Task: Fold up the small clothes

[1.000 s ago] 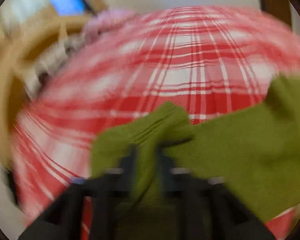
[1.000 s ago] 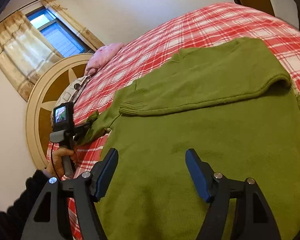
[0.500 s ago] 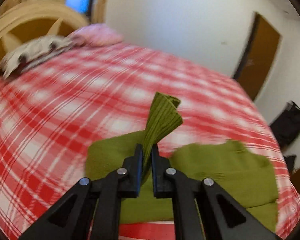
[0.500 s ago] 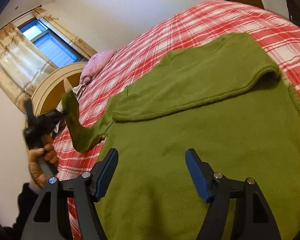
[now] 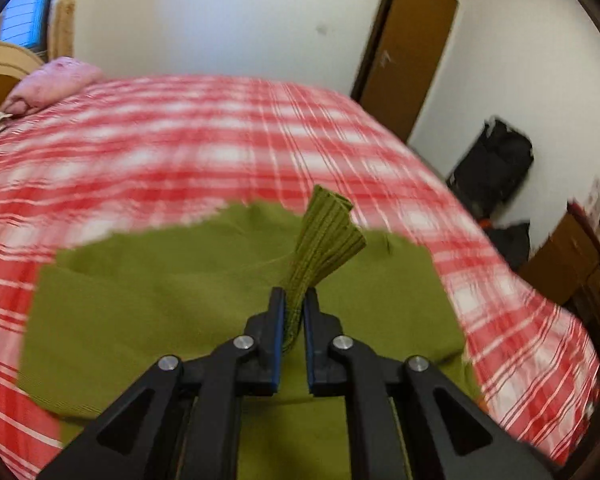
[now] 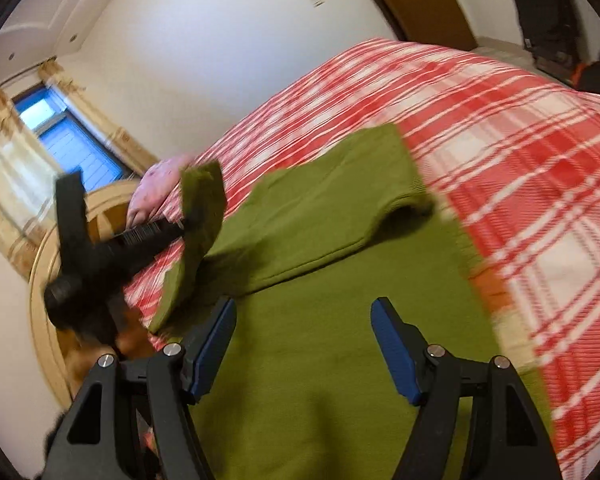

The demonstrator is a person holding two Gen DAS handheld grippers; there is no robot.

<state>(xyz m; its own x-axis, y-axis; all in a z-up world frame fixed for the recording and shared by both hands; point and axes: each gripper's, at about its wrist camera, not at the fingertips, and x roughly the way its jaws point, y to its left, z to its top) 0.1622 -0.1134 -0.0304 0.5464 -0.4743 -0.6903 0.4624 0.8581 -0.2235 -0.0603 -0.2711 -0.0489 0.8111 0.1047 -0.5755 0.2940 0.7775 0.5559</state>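
A green sweater [image 6: 320, 360] lies flat on the red plaid bed [image 5: 180, 140], with one sleeve [image 6: 332, 200] folded across its chest. My left gripper [image 5: 294, 300] pinches the ribbed cuff [image 5: 328, 236] of the other sleeve and holds it up over the sweater body [image 5: 160, 300]. Its jaws are opening, with the cuff still between the pads. In the right wrist view the left gripper [image 6: 188, 220] shows at the left, the sleeve [image 6: 202, 200] draped from it. My right gripper [image 6: 304, 312] hovers open over the sweater's lower part, holding nothing.
A pink pillow [image 5: 52, 84] and a cream headboard [image 6: 48, 280] are at the bed's head, below a window [image 6: 68, 140]. A brown door [image 5: 408, 48], a black bag [image 5: 492, 164] and a wooden cabinet [image 5: 568, 256] stand beyond the bed's far side.
My left gripper has lifted the sleeve cuff off the bed's side and carried it in over the sweater body. The right gripper shifted a little and stayed open.
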